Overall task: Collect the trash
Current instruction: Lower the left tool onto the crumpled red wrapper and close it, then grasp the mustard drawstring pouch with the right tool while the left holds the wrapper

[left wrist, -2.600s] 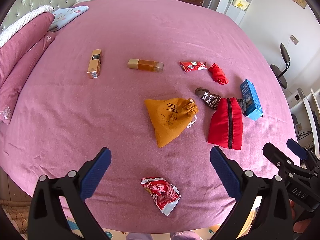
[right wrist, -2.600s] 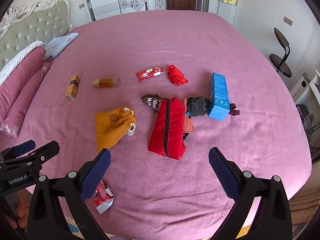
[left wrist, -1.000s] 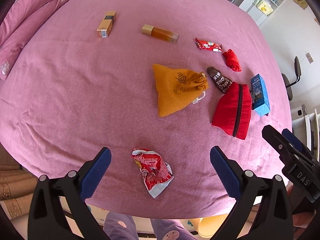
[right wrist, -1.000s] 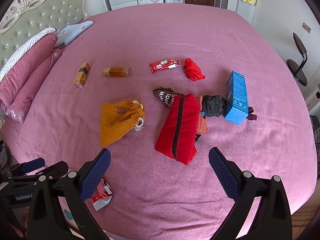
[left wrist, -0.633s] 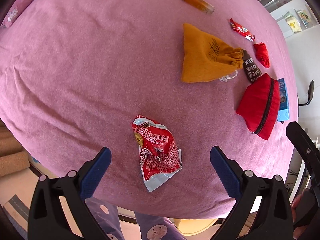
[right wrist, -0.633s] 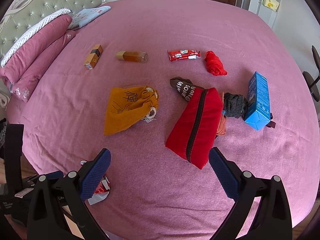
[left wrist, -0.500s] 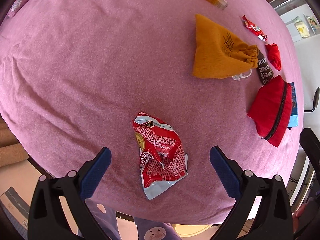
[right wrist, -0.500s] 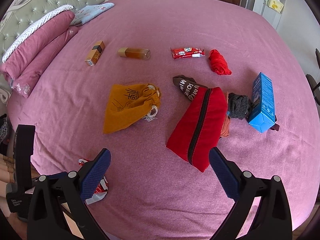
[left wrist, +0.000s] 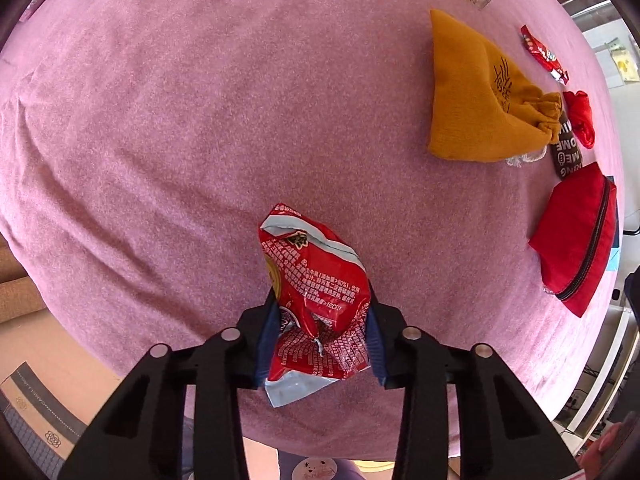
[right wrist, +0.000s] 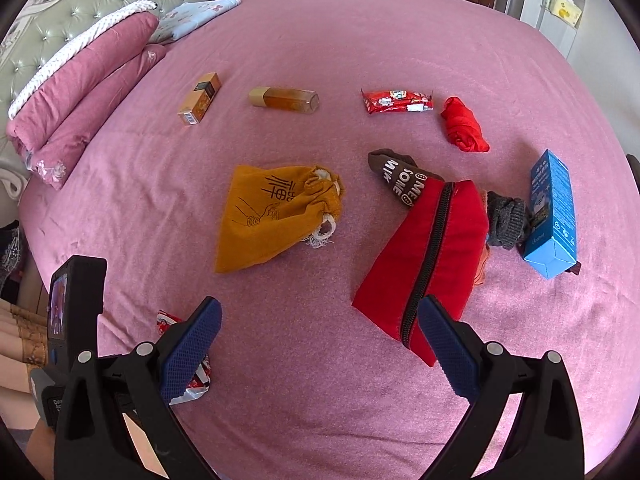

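My left gripper (left wrist: 320, 340) has just been closing, and its blue pads now press both sides of the crumpled red wrapper (left wrist: 314, 312) at the near edge of the pink bed (left wrist: 180, 120). The left view alone shows this grip: the wrapper stands between the pads with its long axis running away from me, the open white-lined end toward the middle of the bed, the torn silver end toward the floor.

From my right wrist only a scrap of that wrapper (right wrist: 188, 380) shows, low on the left and mostly hidden behind my own left finger. My right gripper (right wrist: 316, 344) hangs with its jaws wide apart and nothing between them, above bare bedding just short of the red pouch (right wrist: 424, 256).

The right view also gives what the left one loses: the small brown box (right wrist: 199, 98), the whole amber bottle (right wrist: 284, 99), the blue carton (right wrist: 552, 216) and the pillows (right wrist: 80, 88). The orange bag (right wrist: 276, 216) and the red snack bar (right wrist: 396, 101) show in both.
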### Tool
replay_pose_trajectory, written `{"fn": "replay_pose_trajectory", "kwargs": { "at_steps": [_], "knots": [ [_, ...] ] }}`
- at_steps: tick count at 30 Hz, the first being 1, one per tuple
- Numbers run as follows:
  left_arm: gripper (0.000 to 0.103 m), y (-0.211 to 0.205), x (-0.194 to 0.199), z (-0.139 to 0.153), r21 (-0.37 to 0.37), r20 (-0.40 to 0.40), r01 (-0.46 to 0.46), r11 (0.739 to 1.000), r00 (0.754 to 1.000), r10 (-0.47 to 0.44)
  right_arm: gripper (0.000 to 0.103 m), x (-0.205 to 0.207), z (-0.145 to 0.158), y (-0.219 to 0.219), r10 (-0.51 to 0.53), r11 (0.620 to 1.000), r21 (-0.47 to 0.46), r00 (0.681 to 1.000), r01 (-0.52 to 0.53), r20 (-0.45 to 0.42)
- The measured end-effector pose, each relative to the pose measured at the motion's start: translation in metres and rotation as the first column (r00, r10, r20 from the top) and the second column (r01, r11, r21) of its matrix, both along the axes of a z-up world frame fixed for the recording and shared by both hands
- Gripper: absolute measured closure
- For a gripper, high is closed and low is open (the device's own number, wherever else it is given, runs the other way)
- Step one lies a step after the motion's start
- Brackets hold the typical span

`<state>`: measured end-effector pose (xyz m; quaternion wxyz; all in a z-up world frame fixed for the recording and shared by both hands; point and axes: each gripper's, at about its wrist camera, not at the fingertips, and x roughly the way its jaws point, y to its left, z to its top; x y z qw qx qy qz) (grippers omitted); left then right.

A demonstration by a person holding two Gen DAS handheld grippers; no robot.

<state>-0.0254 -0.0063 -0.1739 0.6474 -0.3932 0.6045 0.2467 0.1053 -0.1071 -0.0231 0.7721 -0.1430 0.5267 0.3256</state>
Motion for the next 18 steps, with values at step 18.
{"fn": "replay_pose_trajectory", "kwargs": {
  "at_steps": [18],
  "knots": [
    [0.073, 0.101, 0.059, 0.051, 0.101, 0.214, 0.080, 0.992, 0.972, -0.100, 0.019, 0.047, -0.074, 0.084, -0.230, 0.973, -0.038, 0.947, 0.227, -0.225]
  ]
}}
